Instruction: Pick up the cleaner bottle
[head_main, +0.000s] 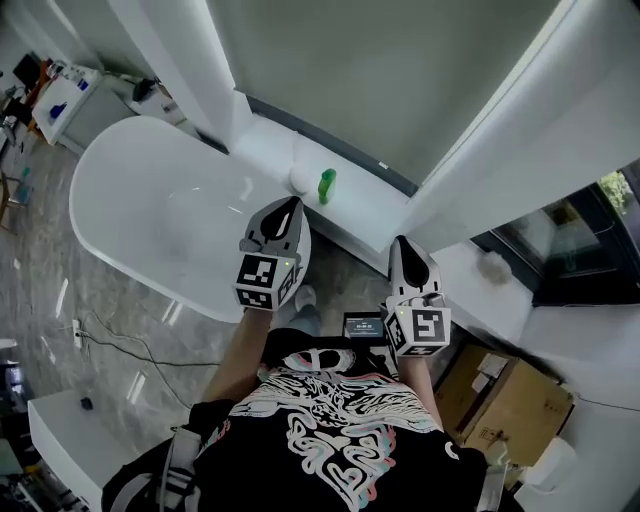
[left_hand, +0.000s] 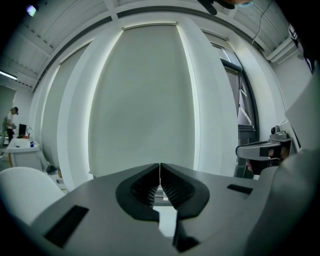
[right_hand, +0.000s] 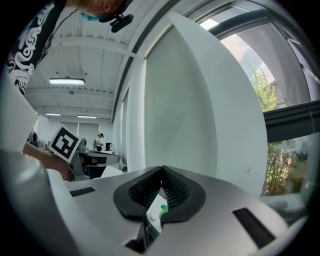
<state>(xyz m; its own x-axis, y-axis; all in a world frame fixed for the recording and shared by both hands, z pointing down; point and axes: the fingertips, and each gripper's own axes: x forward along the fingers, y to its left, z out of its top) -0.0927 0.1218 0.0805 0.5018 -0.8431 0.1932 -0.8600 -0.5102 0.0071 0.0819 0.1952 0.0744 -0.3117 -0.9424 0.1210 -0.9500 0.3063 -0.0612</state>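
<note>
well, the cleaner bottle (head_main: 326, 185), a small green one, stands upright on the white ledge (head_main: 268, 138) below the blind, at the far side of the bathtub (head_main: 90, 205). a white rounded object (head_main: 300, 178) sits just beside it on its left, close enough that i cannot tell whether they touch. nothing grips the bottle yet.

the left gripper (head_main: 290, 204) hovers over the tub's near end with its tips aimed toward the bottle, near it but apart. its jaws are pressed together with nothing between them, as its own view shows (left_hand: 160, 172). the right gripper (head_main: 400, 243) hangs further back and to the right, jaws likewise closed and empty (right_hand: 161, 175). a sliver of the green bottle (right_hand: 162, 210) shows beyond them through the gap below the tips.

the step in hand looks like the reach. to do it well, the chosen gripper should spread its jaws before it arrives, not at the bottle. it should come in roughly level and straddle the body around mid-height, so the pads close on the flanks and not the cap. approaching from the right side seems safer, since the white object crowds the left. closing slowly matters: a light bottle on a narrow ledge could tip or slide into the tub if nudged.
</note>
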